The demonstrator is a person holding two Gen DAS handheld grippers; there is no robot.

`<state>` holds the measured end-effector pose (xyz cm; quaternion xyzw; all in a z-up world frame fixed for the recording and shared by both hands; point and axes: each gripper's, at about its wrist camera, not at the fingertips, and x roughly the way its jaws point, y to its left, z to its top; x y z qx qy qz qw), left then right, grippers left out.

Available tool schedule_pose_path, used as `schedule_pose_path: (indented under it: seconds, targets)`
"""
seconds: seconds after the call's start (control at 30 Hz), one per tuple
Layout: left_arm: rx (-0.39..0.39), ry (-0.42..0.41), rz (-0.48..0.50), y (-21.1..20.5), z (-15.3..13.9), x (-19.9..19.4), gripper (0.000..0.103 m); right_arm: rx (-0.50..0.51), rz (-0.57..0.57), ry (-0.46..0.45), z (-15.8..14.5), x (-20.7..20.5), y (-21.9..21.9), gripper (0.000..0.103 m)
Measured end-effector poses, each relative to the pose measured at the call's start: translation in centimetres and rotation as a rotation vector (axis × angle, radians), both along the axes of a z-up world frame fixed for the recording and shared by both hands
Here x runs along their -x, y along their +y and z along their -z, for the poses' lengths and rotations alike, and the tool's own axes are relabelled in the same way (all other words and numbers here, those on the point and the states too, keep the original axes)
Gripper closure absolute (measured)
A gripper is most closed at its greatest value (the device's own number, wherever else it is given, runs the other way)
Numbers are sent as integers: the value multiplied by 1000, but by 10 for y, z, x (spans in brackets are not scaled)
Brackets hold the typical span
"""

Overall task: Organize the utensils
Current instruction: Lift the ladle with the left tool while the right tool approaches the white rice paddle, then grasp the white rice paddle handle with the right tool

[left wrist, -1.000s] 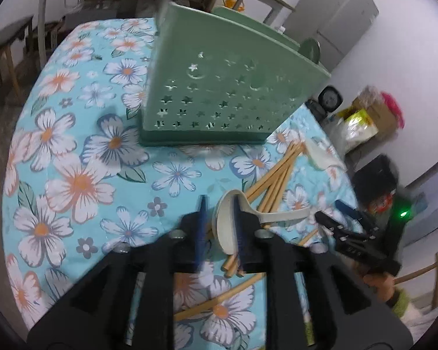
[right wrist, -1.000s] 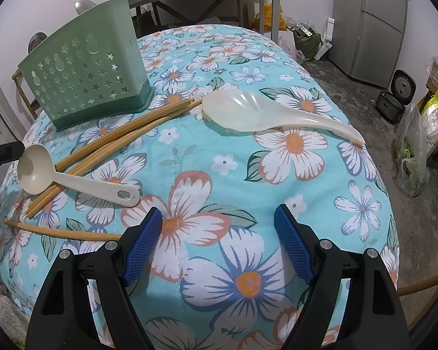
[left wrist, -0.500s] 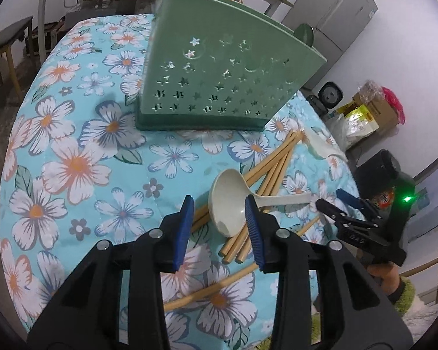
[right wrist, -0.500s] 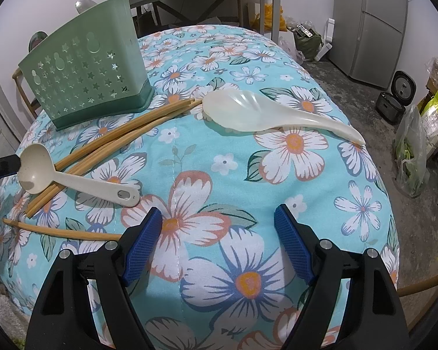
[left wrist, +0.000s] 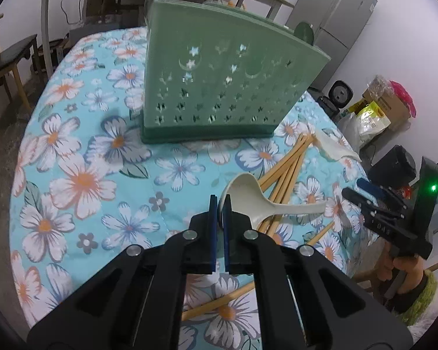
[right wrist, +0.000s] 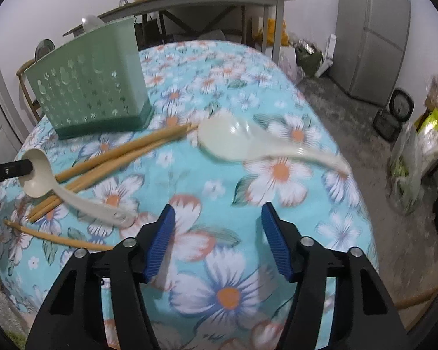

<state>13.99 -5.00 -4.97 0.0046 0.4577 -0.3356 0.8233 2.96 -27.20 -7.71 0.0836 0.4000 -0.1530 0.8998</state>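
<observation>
My left gripper (left wrist: 219, 208) is shut on the rim of a cream ladle's bowl (left wrist: 243, 194), with its handle pointing right over several bamboo chopsticks (left wrist: 286, 166). In the right wrist view the ladle (right wrist: 43, 175) is tilted, pinched by the left gripper's tip (right wrist: 17, 167). My right gripper (right wrist: 217, 233) is open and empty above the cloth. A large white rice spoon (right wrist: 248, 145) lies ahead of it. The green perforated utensil holder (left wrist: 222, 87) stands upright beyond the ladle; it also shows in the right wrist view (right wrist: 93, 93).
The table has a blue floral cloth (left wrist: 81, 180). One loose chopstick (right wrist: 55, 237) lies near the front left edge. The rice spoon (left wrist: 335, 148) shows right of the holder. A fridge (right wrist: 373, 35), bags and a rice cooker stand beyond the table.
My left gripper has closed on the ladle's bowl rim and tipped it up. The right gripper has shifted and its view is blurred; it stays open.
</observation>
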Motion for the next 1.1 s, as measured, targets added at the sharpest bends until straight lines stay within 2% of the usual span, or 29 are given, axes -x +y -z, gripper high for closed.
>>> schedule_pose_path:
  seconds: [0.1, 0.3, 0.4, 0.63, 0.97, 1.03, 1.1]
  targets:
    - [8, -28, -6, 4, -9, 1, 100, 66, -23, -5, -8, -10, 1, 52]
    - [9, -51, -16, 8, -17, -2, 100, 276, -109, 9, -13, -43, 20, 58]
    - [10, -47, -21, 10, -16, -3, 100, 372, -144, 42, -8, -60, 28, 61]
    - [4, -40, -34, 15, -12, -9, 100, 505, -170, 134, 14, -83, 40, 70]
    - [11, -21, -36, 16, -6, -13, 100, 603, -136, 211, 33, -104, 43, 77]
    - [15, -19, -33, 15, -6, -14, 100, 604, -122, 219, 34, -108, 44, 80]
    - [19, -20, -30, 15, -6, -13, 100, 594, -104, 227, 35, -112, 43, 87]
